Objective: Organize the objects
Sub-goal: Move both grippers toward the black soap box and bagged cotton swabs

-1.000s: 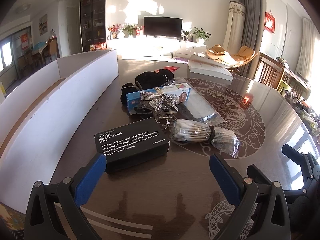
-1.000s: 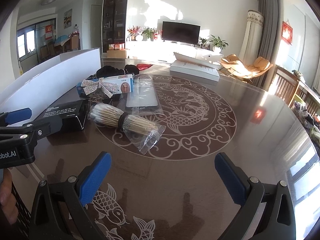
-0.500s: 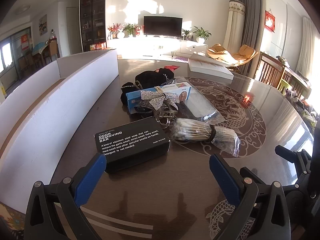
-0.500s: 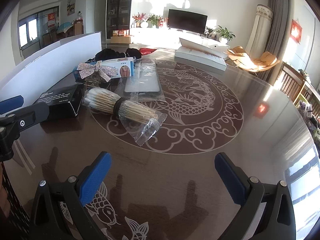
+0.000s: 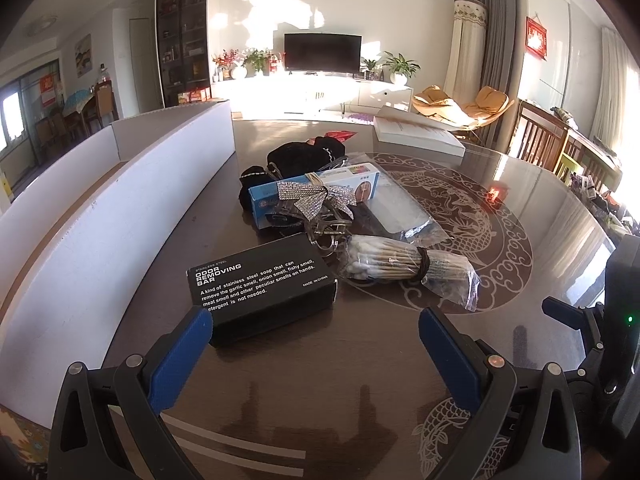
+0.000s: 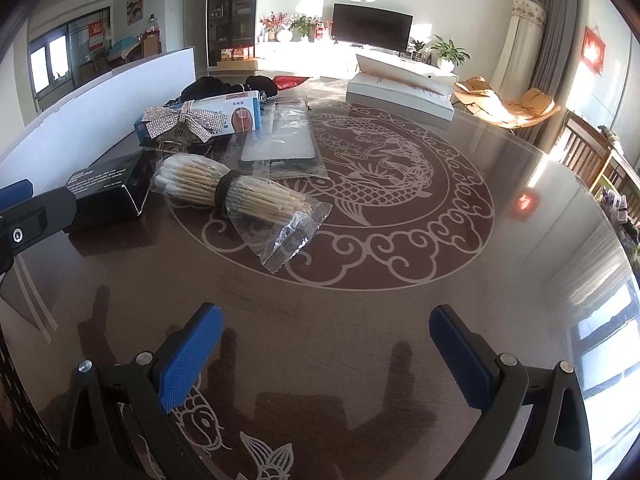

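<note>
Right gripper (image 6: 322,354) has edged nearer the clear plastic bag of banded cotton swabs (image 6: 236,194) lying beside the black cardboard soap box (image 5: 262,284); both grippers gape empty, left gripper (image 5: 316,346) facing box; approach step, next close on one.

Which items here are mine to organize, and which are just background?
To organize: black odor-removing bar box; bagged cotton swab bundle; blue carton with silver bow; clear-wrapped phone case.

Background: television; tan lounge chair; potted plant.
</note>
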A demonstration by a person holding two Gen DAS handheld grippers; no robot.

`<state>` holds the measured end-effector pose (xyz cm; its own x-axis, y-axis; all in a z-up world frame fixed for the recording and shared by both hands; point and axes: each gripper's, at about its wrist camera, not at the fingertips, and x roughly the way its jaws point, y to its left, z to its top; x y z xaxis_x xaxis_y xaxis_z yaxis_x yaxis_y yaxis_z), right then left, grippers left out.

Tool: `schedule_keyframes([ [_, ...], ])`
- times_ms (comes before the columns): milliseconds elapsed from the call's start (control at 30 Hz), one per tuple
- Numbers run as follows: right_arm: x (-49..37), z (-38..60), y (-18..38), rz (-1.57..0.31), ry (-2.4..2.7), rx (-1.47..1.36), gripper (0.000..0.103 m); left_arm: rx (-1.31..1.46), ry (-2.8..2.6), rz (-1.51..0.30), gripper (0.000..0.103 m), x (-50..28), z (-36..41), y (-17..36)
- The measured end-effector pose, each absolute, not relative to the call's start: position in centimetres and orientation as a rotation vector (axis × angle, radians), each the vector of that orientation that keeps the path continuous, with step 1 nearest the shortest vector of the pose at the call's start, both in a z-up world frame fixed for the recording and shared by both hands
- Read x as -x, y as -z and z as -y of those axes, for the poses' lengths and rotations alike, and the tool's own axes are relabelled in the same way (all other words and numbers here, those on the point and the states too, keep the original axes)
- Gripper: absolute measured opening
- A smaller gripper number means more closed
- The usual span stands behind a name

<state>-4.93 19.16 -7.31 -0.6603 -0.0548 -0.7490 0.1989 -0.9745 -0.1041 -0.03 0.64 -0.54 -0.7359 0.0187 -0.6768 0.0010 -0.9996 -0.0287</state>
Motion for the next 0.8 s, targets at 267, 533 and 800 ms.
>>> schedule_keyframes([
  [267,5.3,-19.2,7.7,-0.265,2.719,-1.26,0.103,1.2,-2.852,-0.072,0.103,0.3,-2.0,1.4],
  [533,5.9,-19.5,8.0,-0.246,2.738,-1.296,0.103,1.254,-2.871,0.081,0.103,1.5,1.0,1.5],
  [800,5.8,-19.3,7.9,-0.267,2.745,-1.29,0.103,1.212,-2.675,-0.373,0.103,6.3,0.6,0.4],
])
